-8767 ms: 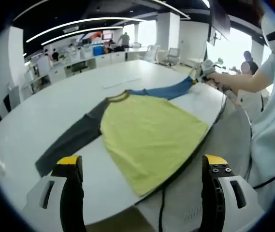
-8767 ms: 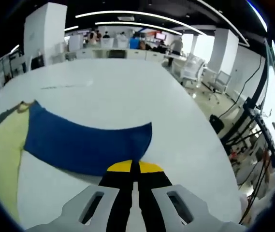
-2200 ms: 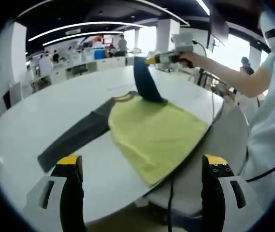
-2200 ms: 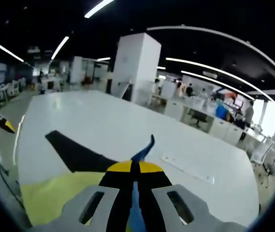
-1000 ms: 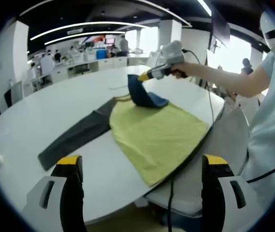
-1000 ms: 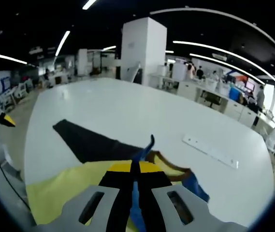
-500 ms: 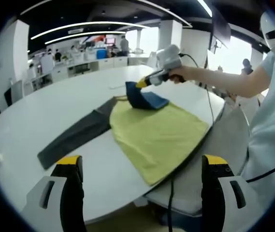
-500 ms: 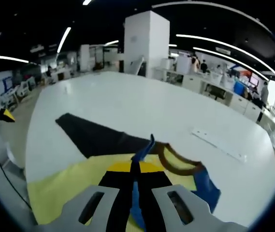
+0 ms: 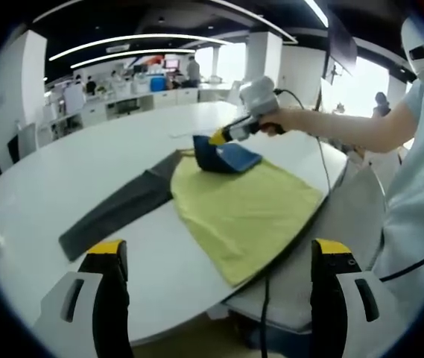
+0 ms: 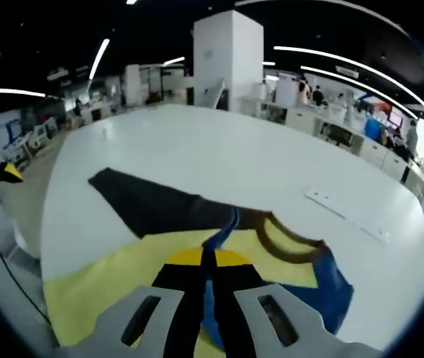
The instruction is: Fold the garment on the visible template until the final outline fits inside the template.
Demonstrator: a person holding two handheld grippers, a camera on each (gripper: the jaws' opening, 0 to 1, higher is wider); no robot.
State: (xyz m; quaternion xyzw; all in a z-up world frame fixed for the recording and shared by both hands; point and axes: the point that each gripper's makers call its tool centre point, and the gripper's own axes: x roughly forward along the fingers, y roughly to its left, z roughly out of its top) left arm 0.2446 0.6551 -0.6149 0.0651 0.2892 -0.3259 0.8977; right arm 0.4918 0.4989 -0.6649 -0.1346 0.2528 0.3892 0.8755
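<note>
A long-sleeved shirt lies flat on the white table [image 9: 62, 171]. Its body is yellow [image 9: 241, 209], one sleeve is dark grey [image 9: 118, 209] and the other is blue [image 9: 226, 158]. The blue sleeve is folded back over the shoulder by the brown collar [image 10: 290, 245]. In the left gripper view, my right gripper [image 9: 219, 139] is low over that fold. It is shut on the blue sleeve's [image 10: 323, 291] end, with cloth showing between its yellow tips [image 10: 204, 257]. The left gripper [image 9: 219, 250] stands open near the table's front edge, holding nothing.
A person's arm and pale clothing [image 9: 413, 194] fill the right of the left gripper view, with a cable [image 9: 323, 160] hanging by the table edge. A thin white strip [image 10: 346, 215] lies on the table beyond the collar. Desks, chairs and people stand far behind.
The right gripper has come down with the blue sleeve, from held high above the table to low over the yellow shoulder, so the sleeve now lies folded. The left gripper has stayed put.
</note>
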